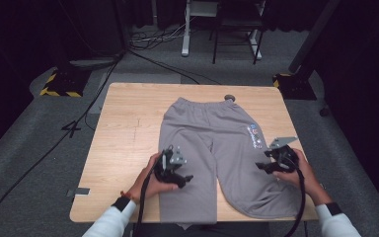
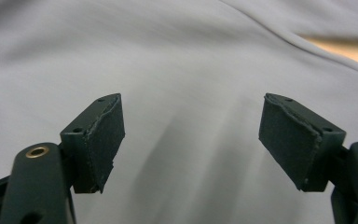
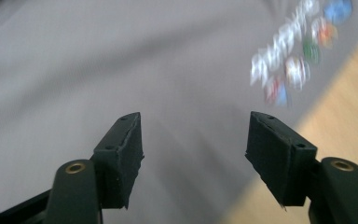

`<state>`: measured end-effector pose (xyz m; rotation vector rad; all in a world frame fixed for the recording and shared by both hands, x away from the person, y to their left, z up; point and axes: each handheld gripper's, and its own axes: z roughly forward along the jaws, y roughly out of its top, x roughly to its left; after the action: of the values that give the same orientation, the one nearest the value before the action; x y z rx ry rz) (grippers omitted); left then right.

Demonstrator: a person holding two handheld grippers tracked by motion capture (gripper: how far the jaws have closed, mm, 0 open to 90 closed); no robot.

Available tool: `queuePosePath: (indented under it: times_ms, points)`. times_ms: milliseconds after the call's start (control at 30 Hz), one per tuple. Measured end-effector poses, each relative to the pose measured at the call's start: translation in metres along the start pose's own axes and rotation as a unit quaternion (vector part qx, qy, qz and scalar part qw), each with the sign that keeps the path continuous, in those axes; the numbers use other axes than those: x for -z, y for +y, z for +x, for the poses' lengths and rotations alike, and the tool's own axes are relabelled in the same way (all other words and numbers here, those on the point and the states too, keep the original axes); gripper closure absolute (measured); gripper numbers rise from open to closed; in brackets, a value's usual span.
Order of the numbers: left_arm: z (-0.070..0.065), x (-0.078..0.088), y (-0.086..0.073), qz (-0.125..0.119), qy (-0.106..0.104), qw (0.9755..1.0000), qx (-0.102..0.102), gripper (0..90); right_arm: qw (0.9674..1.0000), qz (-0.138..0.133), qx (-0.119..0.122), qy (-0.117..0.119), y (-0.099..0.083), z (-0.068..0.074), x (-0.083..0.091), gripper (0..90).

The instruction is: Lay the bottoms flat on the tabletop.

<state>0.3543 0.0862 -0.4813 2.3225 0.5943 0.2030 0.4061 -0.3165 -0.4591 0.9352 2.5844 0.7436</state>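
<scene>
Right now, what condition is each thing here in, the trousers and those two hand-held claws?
Grey sweatpants: spread flat on the table, unfolded, waistband at the far side, legs toward the person.
Left gripper: jaws open, nothing between them, above the left leg.
Right gripper: jaws open, empty, near the printed logo.

Your trousers (image 1: 217,153) hang past the near table (image 1: 123,128) edge, so the left leg's cuff is cut off at the bottom of the high view. The print (image 3: 298,56) on the cloth is smeared by motion in the right gripper view and too small to read from above. In the left gripper view the cloth is streaked with blur, its weave lost.
</scene>
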Motion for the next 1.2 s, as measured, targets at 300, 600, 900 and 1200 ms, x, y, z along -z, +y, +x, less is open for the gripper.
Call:
queuePosePath:
  times_ms: [300,600,900,1200]
  points:
    - [-0.032,0.008,-0.033,0.015,-0.003,0.9999,-0.003,21.6,0.9995,0.015,-0.023,0.013,-0.067,0.019,0.04,34.8]
    - [-0.02,0.021,-0.053,-0.002,0.014,0.9998,0.012,19.3,0.998,-0.002,-0.059,-0.023,-0.109,0.02,0.066,38.4]
    - [-0.021,0.024,-0.055,0.0,0.017,0.9998,0.014,19.1,0.9985,0.043,0.003,0.033,-0.114,0.053,0.069,42.0]
    - [-0.027,0.025,-0.055,0.005,0.012,0.9999,0.011,17.6,0.9947,0.009,0.077,0.068,-0.079,0.083,0.087,42.0]
